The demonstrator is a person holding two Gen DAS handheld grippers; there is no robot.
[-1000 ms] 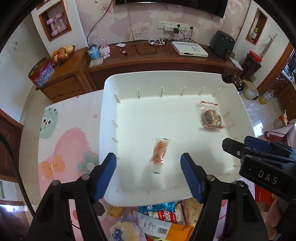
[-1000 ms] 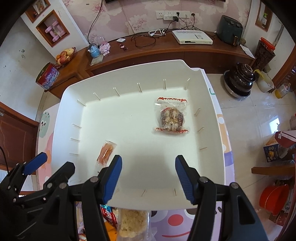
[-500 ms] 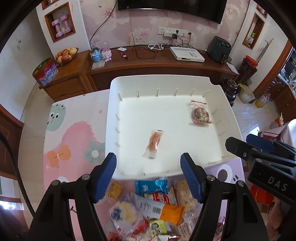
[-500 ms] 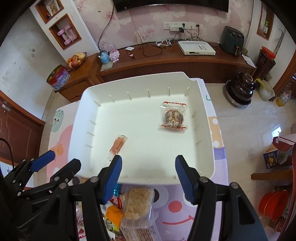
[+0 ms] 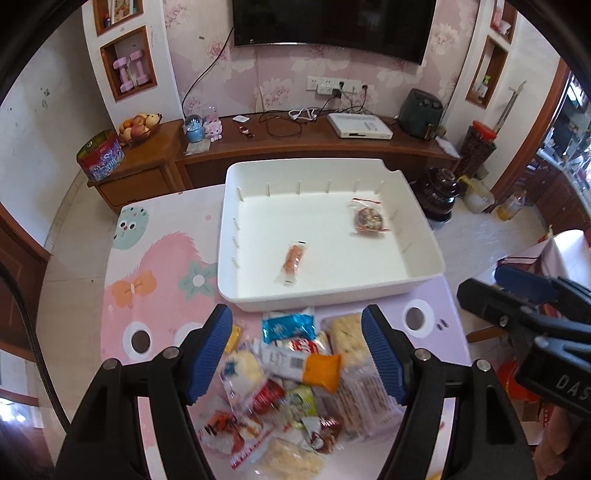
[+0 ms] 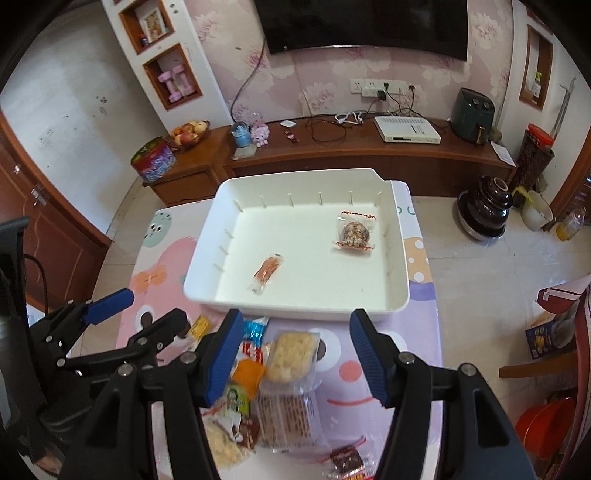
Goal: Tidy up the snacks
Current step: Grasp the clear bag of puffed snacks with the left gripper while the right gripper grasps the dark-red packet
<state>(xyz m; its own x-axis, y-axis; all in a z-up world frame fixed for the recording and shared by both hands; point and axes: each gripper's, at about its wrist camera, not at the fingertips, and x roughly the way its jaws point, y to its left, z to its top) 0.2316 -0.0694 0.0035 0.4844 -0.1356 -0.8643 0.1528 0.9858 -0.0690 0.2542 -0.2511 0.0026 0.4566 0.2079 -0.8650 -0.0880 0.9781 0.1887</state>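
a home living room. ahead of the left gripper [image 5: 297, 354], past the worktop [image 5: 159, 266] with its cartoon-print cover, a long wooden tv cabinet [image 5: 295, 147] runs along a floral-papered wall under a mounted television [image 5: 332, 26]. on the cabinet sit a fruit bowl [image 5: 139, 125], a set-top box [image 5: 360, 126] and tangled cables. wall niches up to the left hold pink dumbbells [image 5: 130, 70]; the floor is tiled.
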